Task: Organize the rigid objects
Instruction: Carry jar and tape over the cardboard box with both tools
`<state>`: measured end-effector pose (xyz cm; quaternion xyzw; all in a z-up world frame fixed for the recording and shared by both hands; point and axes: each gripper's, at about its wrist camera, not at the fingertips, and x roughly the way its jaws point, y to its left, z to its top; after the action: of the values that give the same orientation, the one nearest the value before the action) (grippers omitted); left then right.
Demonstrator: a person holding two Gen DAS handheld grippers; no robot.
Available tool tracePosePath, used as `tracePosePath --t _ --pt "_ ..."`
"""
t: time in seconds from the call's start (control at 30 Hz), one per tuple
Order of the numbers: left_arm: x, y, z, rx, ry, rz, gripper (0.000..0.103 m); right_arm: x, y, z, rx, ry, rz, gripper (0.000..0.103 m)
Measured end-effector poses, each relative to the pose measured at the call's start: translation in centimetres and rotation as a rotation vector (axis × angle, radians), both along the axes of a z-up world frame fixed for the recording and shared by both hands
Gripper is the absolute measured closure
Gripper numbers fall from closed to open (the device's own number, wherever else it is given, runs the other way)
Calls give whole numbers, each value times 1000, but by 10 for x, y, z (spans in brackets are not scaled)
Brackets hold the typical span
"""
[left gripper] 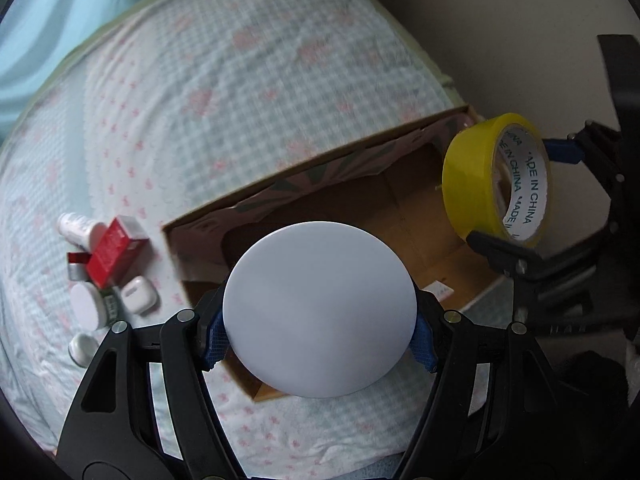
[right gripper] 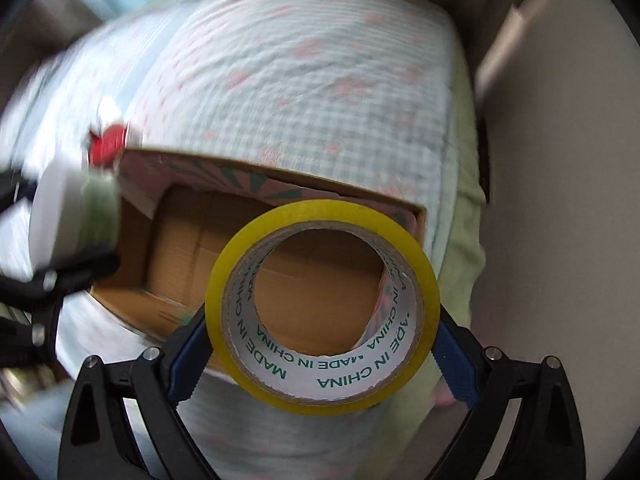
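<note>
Two claws above cardboard box (left gripper: 420,208), left claw (left gripper: 320,332) gripping white jar (left gripper: 320,308), right claw (right gripper: 320,344) gripping yellow tape roll (right gripper: 320,308)

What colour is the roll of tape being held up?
Yellow, with a white inner core printed "MADE IN CHINA" in green: the tape roll shows best in the right wrist view.

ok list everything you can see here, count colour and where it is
white jar: 1, white lid facing the camera, held in the left tool over the box
tape roll: 1, yellow, white core printed MADE IN CHINA, held in the right tool above the box
cardboard box: 1, brown, patterned inner flap, open on the bed
red carton: 1, red and white, in the pile left of the box
earbud case: 1, white, same pile
bedsheet: 1, pale check with pink print
left tool: 1, black, blue pads
right tool: 1, black, blue pads
</note>
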<state>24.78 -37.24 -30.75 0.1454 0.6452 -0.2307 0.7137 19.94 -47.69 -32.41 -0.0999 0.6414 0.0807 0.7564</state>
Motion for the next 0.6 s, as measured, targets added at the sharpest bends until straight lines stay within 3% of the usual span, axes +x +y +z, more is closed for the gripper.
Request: tracePosePath --t 0.3,0.6 --pt "30 -24 -89 85 99 -22 35 5 9 -68 3 47 130 7" --pt "35 -25 -126 125 150 -53 35 1 19 -86 23 37 176 7"
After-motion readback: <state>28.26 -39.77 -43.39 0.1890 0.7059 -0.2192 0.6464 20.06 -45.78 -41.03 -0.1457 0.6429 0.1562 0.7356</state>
